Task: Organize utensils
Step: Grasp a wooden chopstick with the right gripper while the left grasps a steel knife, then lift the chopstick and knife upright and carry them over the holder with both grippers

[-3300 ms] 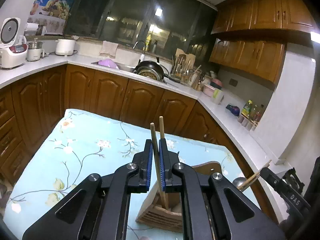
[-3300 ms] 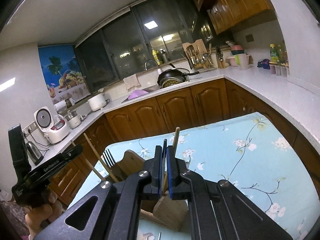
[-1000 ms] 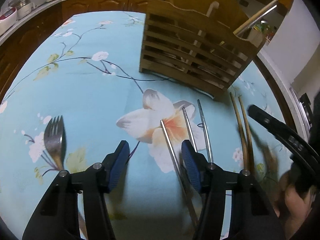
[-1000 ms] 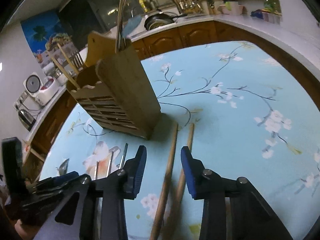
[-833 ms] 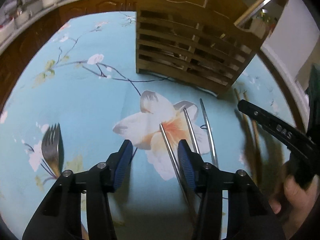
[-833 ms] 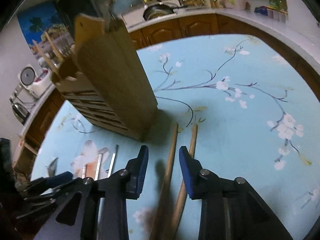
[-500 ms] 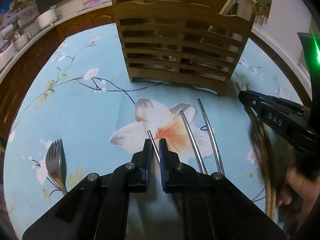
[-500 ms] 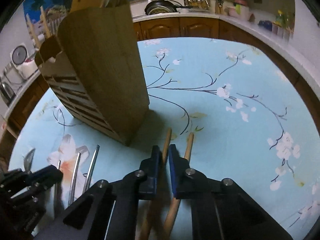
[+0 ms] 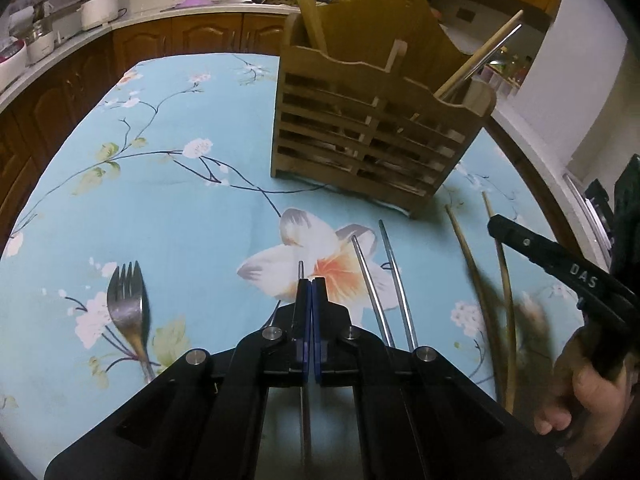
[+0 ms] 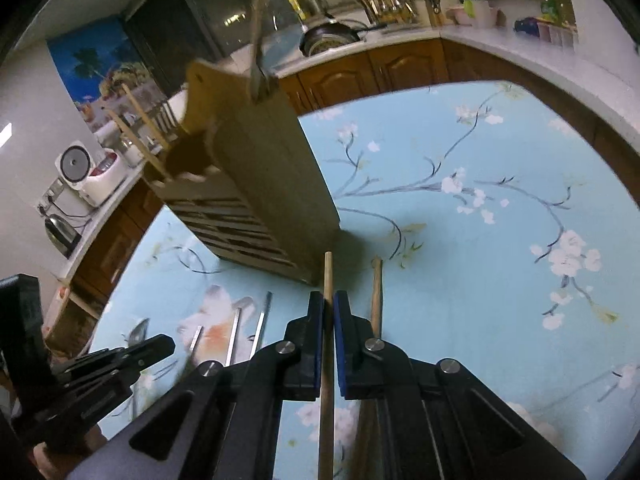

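Chopsticks are being gathered for the slatted wooden holder (image 9: pixel 372 136) at the far side of the worktop (image 9: pixel 160 200): the left hand-held gripper (image 9: pixel 308 292) is clenched on a steel chopstick (image 9: pixel 301 270), the right hand-held gripper (image 10: pixel 327 312) on a wooden chopstick (image 10: pixel 328 276), each gripped near one end, presumably for lifting upright. Both sticks' near ends run out of sight behind the jaws

Wooden rack (image 9: pixel 376 128) blocked the way ahead.
Open tablecloth (image 9: pixel 160 208) lay left of it; loose chopsticks (image 9: pixel 394 280) and a fork (image 9: pixel 128 304) cluttered the near side.
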`<state>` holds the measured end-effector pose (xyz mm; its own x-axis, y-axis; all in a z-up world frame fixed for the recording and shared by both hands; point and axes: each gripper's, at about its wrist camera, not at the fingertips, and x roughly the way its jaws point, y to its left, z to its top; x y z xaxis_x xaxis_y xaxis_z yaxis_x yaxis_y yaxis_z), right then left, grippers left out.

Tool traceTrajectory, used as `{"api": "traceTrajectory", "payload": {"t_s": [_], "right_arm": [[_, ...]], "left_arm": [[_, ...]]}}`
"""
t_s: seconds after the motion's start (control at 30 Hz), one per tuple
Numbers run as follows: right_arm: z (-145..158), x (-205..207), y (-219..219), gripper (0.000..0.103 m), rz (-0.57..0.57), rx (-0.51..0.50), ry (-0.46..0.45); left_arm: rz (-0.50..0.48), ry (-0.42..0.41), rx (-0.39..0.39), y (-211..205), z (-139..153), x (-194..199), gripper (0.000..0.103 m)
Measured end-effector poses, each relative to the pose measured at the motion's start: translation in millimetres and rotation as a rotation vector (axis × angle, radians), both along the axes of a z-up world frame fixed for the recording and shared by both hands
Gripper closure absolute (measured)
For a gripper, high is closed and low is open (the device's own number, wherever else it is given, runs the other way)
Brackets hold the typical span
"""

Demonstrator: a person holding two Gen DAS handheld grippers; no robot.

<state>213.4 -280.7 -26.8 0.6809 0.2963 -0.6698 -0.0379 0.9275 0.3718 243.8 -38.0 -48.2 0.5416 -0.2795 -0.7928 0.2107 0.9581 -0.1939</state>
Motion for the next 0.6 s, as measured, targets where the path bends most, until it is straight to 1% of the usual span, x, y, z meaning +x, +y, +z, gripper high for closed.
{"api": "traceTrajectory", "payload": {"t_s": [0.07, 0.17, 0.27, 0.3, 0.4, 0.43, 0.5, 0.53, 0.6], "right_arm": [[8.2, -4.1, 2.6, 0.098, 0.005, -0.001, -0.01], [10.8, -12.2, 3.5, 0.098, 0.007, 0.004, -0.02], [14.8, -12.0, 5.2, 0.098, 0.017, 0.009, -0.025], [15.7, -13.8, 6.3, 0.098, 0.021, 0.011, -0.027], [16.5, -16.8, 9.8, 0.098, 0.026, 0.019, -0.032], [16.7, -17.7, 10.5, 0.098, 0.026, 0.023, -0.033], [17.6, -19.5, 10.6, 0.098, 0.028, 0.026, -0.036], [18.1, -20.0, 11.0, 0.098, 0.029, 0.026, -0.037], [18.1, -21.0, 11.1, 0.098, 0.028, 0.03, -0.037]], "left_arm": [[-0.004, 0.021, -0.001, 0.3, -2.9, 1.4, 0.103], [0.0, 0.033, 0.004, 2.4, -6.9, 1.4, 0.103], [0.003, 0.082, 0.011, 2.1, -15.1, 4.5, 0.103], [0.004, 0.089, 0.011, 1.8, -17.1, 5.2, 0.101], [-0.006, 0.106, 0.03, -3.7, -22.7, 9.3, 0.1], [-0.011, 0.111, 0.032, -6.0, -24.3, 10.9, 0.097], [-0.024, 0.106, 0.06, -12.1, -27.0, 14.5, 0.093], [-0.029, 0.096, 0.086, -16.2, -27.3, 16.7, 0.093], [-0.038, 0.088, 0.114, -22.2, -27.5, 18.5, 0.093]]}}
